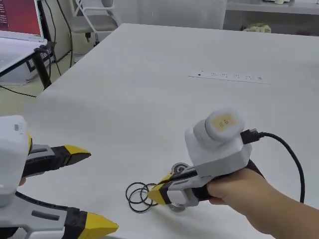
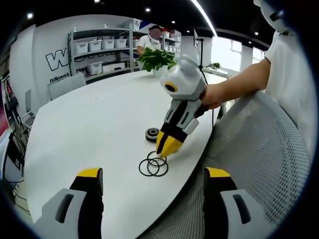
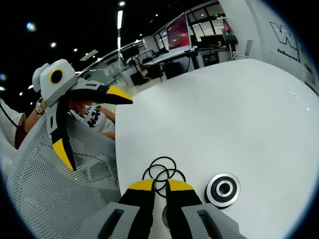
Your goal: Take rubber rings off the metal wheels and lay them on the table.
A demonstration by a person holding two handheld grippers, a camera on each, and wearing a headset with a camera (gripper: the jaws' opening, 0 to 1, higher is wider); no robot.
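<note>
One white table (image 1: 149,89) lies under both grippers. The left gripper (image 1: 98,190) gapes wide; the right gripper (image 3: 160,185) has jaws nearly meeting. A wheel (image 3: 223,189) sits at three o'clock of its tips, and overlapping rings (image 3: 162,172) lie at twelve o'clock, touching them.

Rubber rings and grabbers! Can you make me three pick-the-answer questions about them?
1. Where do the rubber rings lie?
A. On the white table, right at the right gripper's tips
B. On a shelf
C. On the mesh chair

2. What colour are the rings?
A. Red
B. Black
C. Yellow

3. How do the left gripper's jaws stand?
A. Shut tight
B. Shut on a ring
C. Wide apart, with nothing between them

Answers:
1 A: the rings lie flat on the table in front of the yellow tips.
2 B: they show as thin black loops on the white top.
3 C: the two yellow tips stand far apart with only table between them.
</note>
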